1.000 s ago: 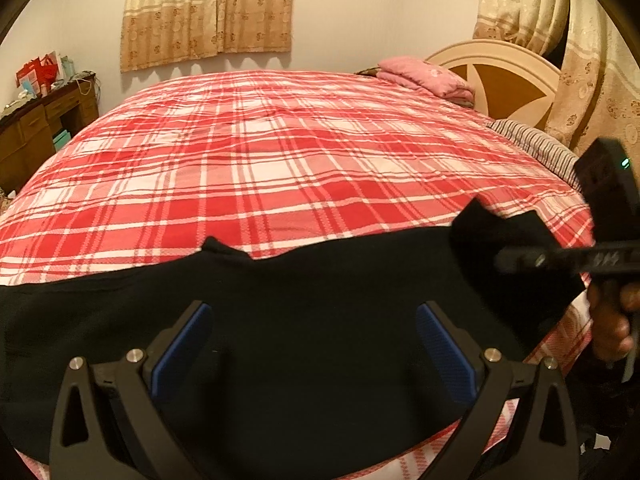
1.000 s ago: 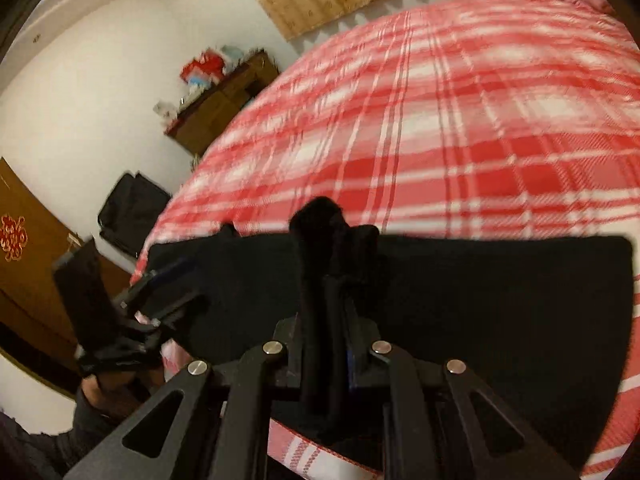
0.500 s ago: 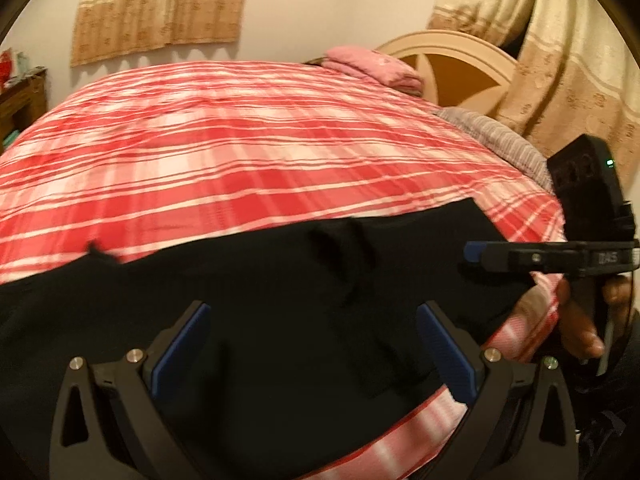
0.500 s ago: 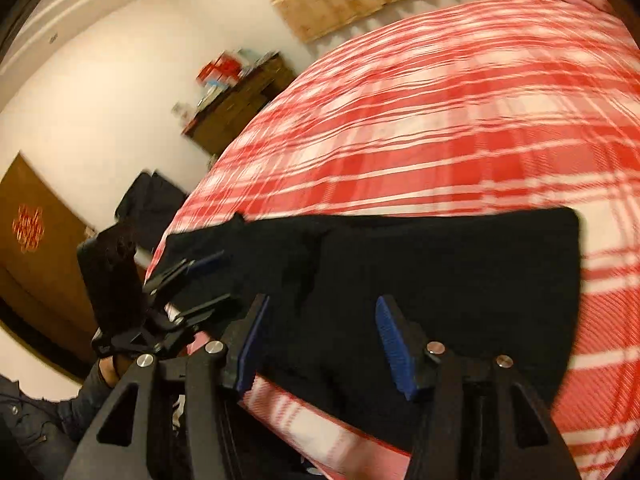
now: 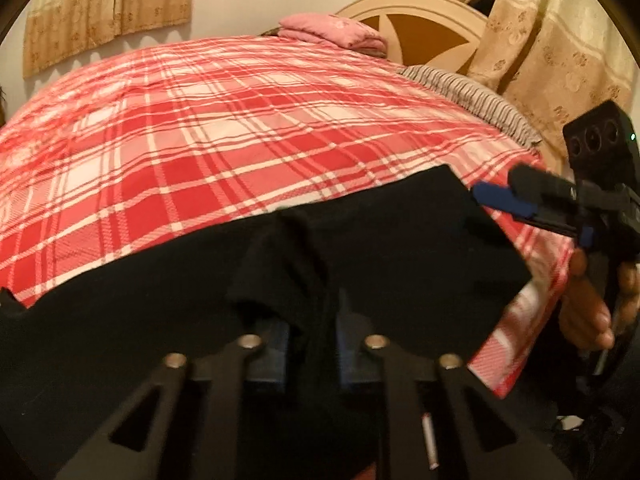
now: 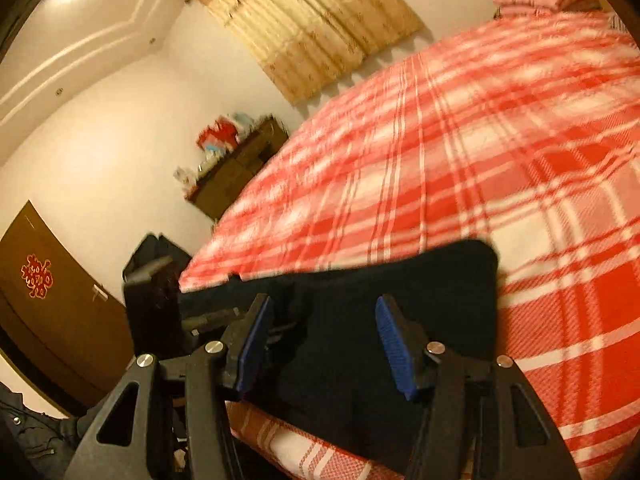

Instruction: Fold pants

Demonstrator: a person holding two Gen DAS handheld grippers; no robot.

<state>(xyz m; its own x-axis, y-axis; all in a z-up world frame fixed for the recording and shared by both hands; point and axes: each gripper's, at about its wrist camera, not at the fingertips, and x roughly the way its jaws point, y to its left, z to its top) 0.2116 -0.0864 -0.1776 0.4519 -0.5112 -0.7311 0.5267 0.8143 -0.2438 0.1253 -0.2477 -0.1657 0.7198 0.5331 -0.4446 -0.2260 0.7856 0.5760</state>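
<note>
Where the black pants (image 5: 384, 248) lie, they run as a flat band along the near edge of the bed (image 5: 240, 128), on its red-and-white plaid cover, with one squared end reaching toward the bed's right-hand corner in the left wrist view. A raised ridge of the black cloth stands up near the middle of the band.

Left tongs (image 5: 310, 340): the jaws have just been closing and now stand nearly together, with that ridge of pants fabric pinched between the blue pads.

Right tongs (image 6: 320, 344): the jaws have just been opening and now stand about half apart. The pants lie beneath and between the blue pads (image 6: 394, 344), but the pads do not press on the cloth. In the left wrist view the same tongs sit just beside the squared end of the pants, carried by the person's hand (image 5: 588, 304).

Surroundings: a folded pink blanket (image 5: 336, 34) rests at the far end of the bed against the cream headboard (image 5: 420, 12). Beige patterned curtains (image 5: 108, 8) hang on the far wall. A dark wooden dresser (image 6: 236, 176) with red items on top stands beyond the bed's left side, and a brown door (image 6: 48, 296) is near it.
</note>
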